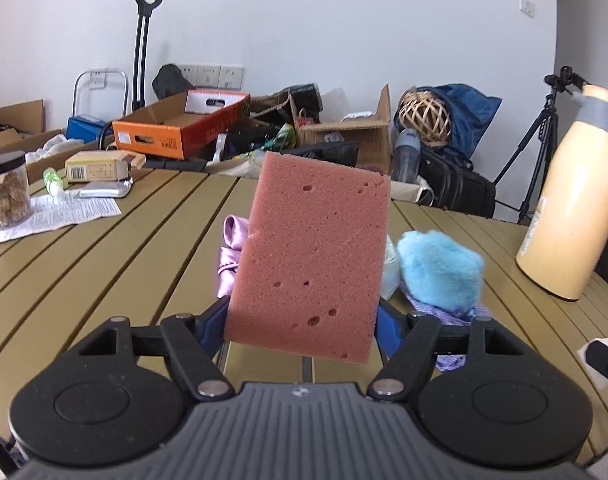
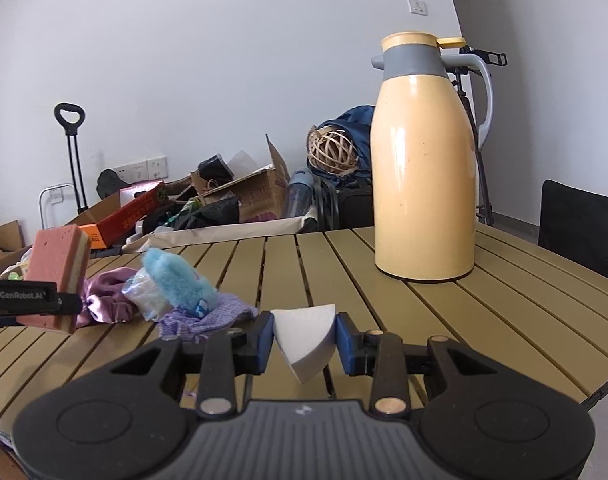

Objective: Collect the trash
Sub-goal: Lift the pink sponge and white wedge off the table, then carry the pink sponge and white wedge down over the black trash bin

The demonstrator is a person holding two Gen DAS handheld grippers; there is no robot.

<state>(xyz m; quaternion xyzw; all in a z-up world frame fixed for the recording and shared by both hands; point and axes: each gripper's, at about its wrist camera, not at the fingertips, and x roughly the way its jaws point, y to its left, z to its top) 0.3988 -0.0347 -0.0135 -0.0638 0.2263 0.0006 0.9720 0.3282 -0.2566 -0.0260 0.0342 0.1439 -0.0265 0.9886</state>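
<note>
Bright even daylight, soft shadows, sharp focus, fisheye bending, dark vignetted corners

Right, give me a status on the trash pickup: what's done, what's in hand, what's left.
Done: nothing visibly binned; no bin is in view. In hand: the left gripper holds the pink rectangular sponge clear of the slatted tan table; the right gripper pinches a white foam wedge. Left: the fluffy blue ball, crumpled clear plastic and purple cloths lie on the table.
</note>
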